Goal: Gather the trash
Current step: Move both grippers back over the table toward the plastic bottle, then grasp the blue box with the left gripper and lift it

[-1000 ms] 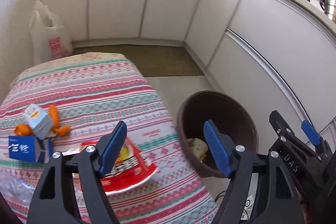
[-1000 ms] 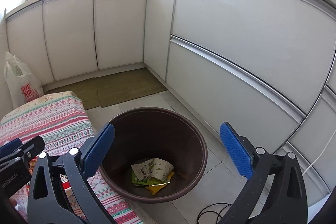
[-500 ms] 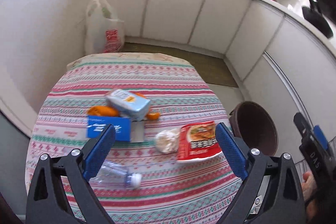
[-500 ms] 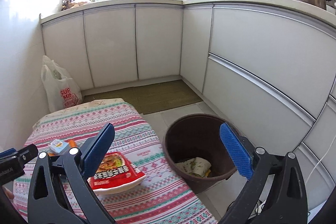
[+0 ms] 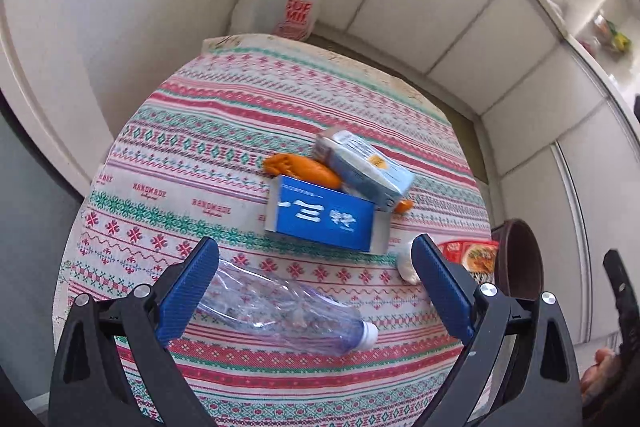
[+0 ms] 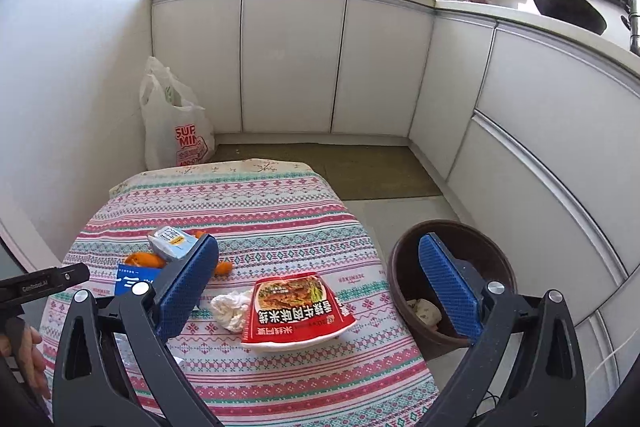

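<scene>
Left gripper (image 5: 316, 291): I hold it spread wide, empty, above clear crushed plastic bottle (image 5: 280, 311) lying on striped tablecloth (image 5: 224, 131).

Right gripper (image 6: 320, 287): agape, empty, over red instant-noodle tray (image 6: 296, 311) near table edge beside brown round bin (image 6: 404, 267).

Risk: slick bottle may roll or squirt from pads.

Change: one second ago both views faced bin; now swung over table.

Far half of the tablecloth (image 5: 248, 99) lies bare; boxes (image 5: 324, 219) and bottle (image 5: 280, 311) crowd the near side.
</scene>
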